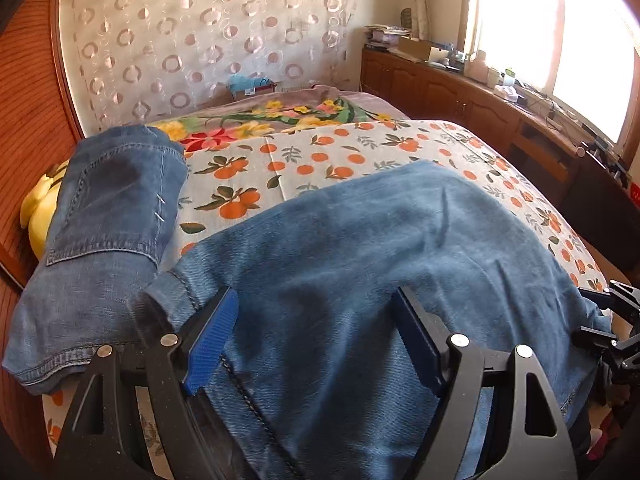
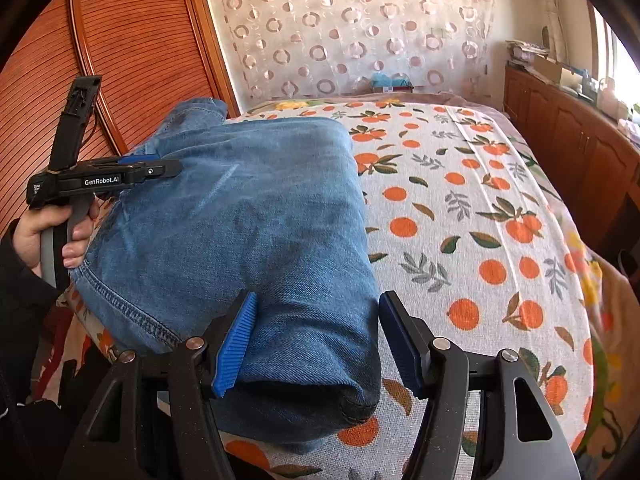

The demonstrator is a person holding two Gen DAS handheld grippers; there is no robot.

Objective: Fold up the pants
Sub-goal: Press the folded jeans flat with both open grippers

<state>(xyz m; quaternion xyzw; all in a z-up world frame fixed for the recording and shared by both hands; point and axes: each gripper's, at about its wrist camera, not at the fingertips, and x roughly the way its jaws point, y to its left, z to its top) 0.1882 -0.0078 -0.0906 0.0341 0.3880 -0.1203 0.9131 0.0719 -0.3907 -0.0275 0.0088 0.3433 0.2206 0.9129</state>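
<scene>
Orange-fruit print covers the bed [image 2: 480, 200], the largest thing in view and the landmark for all else. Wooden slatted wardrobe doors [image 2: 132, 60] stand along the bed's left side; a patterned sheer curtain [image 2: 352, 28] hangs behind its head; a low wooden cabinet [image 1: 460, 92] with clutter on top runs along its right side under the window.

Blue denim pants [image 1: 360, 248] lie on the bed's near left part, doubled over into a thick bundle, one stitched seam running toward the near edge. A second, darker denim garment [image 1: 112, 208] with a patch pocket lies at the bed's left edge, just beside the pants. A yellow soft object [image 1: 38, 208] sits partly under that darker garment, against the wardrobe.

Left hand-held gripper [image 1: 316, 340]: fingers spread wide, blue pads on either side of the denim near the seam, not pinching it. In the right wrist view it sits at the pants' left edge.

Right hand-held gripper [image 2: 318, 344]: fingers also spread, straddling the folded near end of the pants; left pad touches cloth, right pad just beside it.
</scene>
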